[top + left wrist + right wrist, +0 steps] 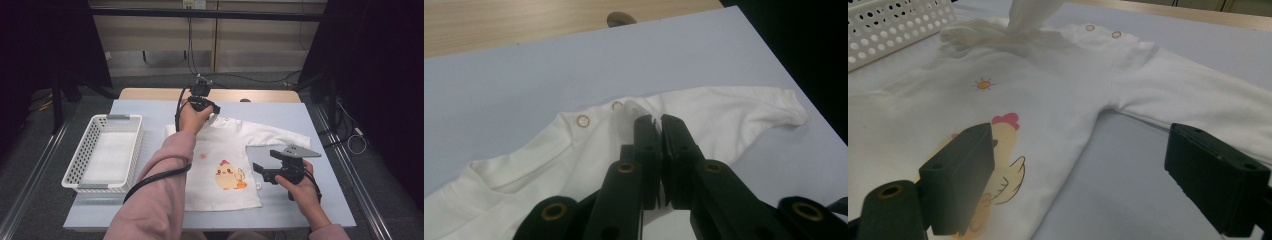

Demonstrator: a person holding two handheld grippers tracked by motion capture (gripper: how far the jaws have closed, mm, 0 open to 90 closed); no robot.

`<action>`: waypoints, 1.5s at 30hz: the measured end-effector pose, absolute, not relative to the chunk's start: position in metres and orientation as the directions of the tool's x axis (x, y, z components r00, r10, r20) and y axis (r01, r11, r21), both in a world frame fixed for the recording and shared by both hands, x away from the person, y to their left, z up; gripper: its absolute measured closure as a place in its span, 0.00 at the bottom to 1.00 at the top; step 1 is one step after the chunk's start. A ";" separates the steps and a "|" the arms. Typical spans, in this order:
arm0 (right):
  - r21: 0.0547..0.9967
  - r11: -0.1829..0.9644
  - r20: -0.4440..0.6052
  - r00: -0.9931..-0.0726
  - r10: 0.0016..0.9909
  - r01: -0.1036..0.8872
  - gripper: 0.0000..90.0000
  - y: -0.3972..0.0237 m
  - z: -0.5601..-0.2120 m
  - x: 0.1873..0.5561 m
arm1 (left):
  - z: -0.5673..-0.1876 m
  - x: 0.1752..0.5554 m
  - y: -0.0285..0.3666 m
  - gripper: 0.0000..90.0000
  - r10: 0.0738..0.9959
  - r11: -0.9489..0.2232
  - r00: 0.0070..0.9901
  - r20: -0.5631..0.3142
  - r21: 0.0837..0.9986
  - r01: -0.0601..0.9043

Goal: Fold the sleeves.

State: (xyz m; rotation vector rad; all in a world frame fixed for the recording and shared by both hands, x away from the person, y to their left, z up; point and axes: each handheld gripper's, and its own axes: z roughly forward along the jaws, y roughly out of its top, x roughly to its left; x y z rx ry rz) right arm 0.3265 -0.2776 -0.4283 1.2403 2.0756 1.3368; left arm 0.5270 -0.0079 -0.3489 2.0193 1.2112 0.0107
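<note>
the left gripper (210, 110) is pinching a fold of the white shirt (222, 165) near its neckline, jaws clenched on the cloth and lifting it into a small peak. the right gripper (265, 172) is hanging released, jaws wide apart, just over the shirt's side under the spread sleeve (272, 135). the thin pinch is looking likely to be slipping free if the pull is sharp, and the cloth could be bunching or dragging off the blue mat (150, 107). the shirt is lying front-up in the middle of the mat, showing a chick print (229, 176), just beside the white basket (82, 160).
</note>
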 end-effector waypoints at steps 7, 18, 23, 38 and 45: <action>0.864 0.156 0.150 -0.539 0.829 0.478 0.14 -0.277 -0.429 0.326 | -0.357 0.525 -0.014 0.76 0.741 -0.272 0.563 -0.367 0.602 0.751; 0.865 0.155 0.147 -0.536 0.832 0.477 0.14 -0.278 -0.429 0.326 | -0.356 0.518 0.011 0.29 0.775 -0.265 0.551 -0.311 0.631 0.729; 0.864 0.158 0.144 -0.537 0.831 0.477 0.14 -0.277 -0.429 0.326 | -0.357 0.510 0.029 0.23 0.783 -0.259 0.547 -0.296 0.645 0.719; 0.861 0.159 0.147 -0.535 0.832 0.484 0.14 -0.276 -0.429 0.326 | -0.365 0.503 0.064 0.19 0.806 -0.245 0.525 -0.275 0.652 0.718; 0.863 0.166 0.139 -0.539 0.830 0.478 0.14 -0.275 -0.429 0.327 | -0.369 0.496 0.080 0.18 0.815 -0.234 0.513 -0.271 0.655 0.718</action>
